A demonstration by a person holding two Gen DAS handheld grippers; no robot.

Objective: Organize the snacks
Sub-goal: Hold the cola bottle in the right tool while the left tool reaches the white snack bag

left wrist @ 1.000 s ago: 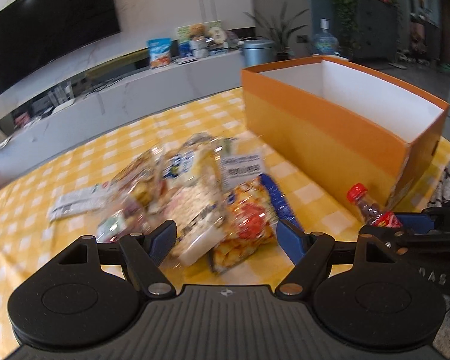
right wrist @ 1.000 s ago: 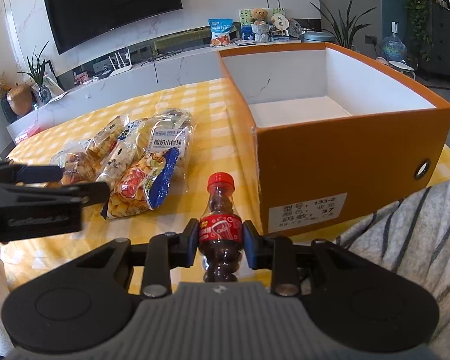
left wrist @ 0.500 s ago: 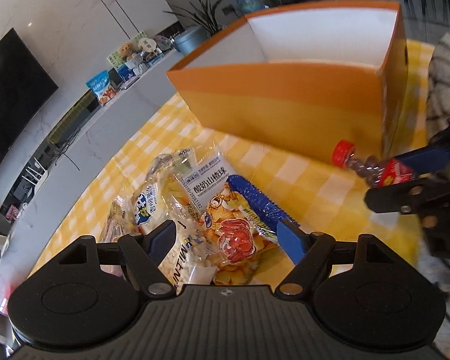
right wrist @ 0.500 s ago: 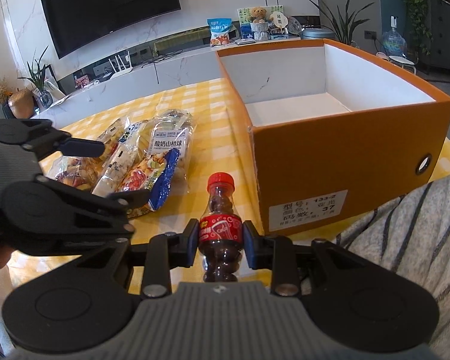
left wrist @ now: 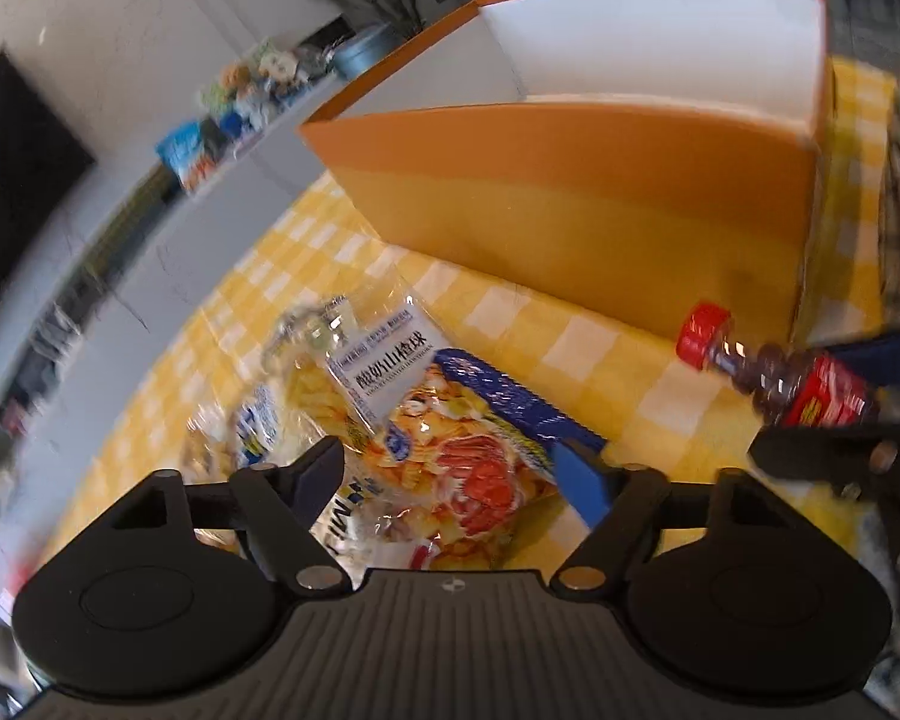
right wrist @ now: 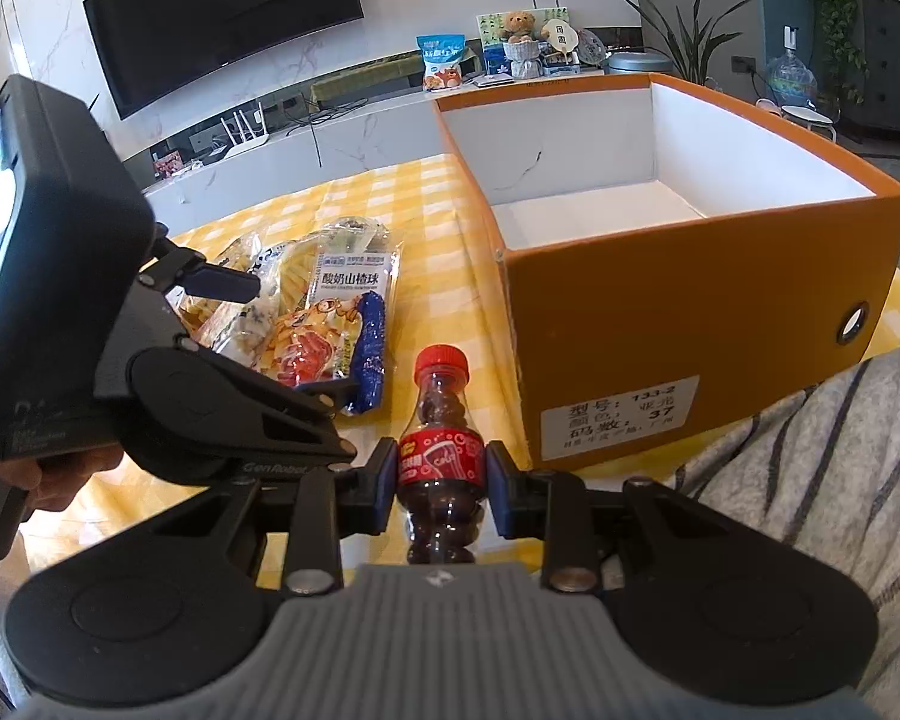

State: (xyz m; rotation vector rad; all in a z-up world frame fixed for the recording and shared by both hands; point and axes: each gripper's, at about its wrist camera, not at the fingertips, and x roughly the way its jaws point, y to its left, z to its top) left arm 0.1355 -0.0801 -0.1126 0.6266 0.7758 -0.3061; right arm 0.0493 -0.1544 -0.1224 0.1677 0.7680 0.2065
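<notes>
My right gripper [right wrist: 442, 480] is shut on a small cola bottle [right wrist: 441, 450] with a red cap, held upright near the table's front edge; the bottle also shows in the left wrist view [left wrist: 810, 390]. My left gripper [left wrist: 450, 468] is open, tilted, and straddles a snack bag [left wrist: 462, 456] with orange chips and a blue edge, which lies in a pile of snack bags [right wrist: 324, 300]. The orange box [right wrist: 690, 312] with a white inside stands empty at the right; it also shows in the left wrist view [left wrist: 600, 192].
The table has a yellow checked cloth [right wrist: 438, 276]. A grey striped cloth [right wrist: 810, 480] lies at the front right by the box. A white cabinet [right wrist: 342, 138] with a TV above stands behind the table.
My left gripper has tilted and moved down closer over the snack pile, toward the orange chip bag. My right gripper holds the cola bottle in the same place.
</notes>
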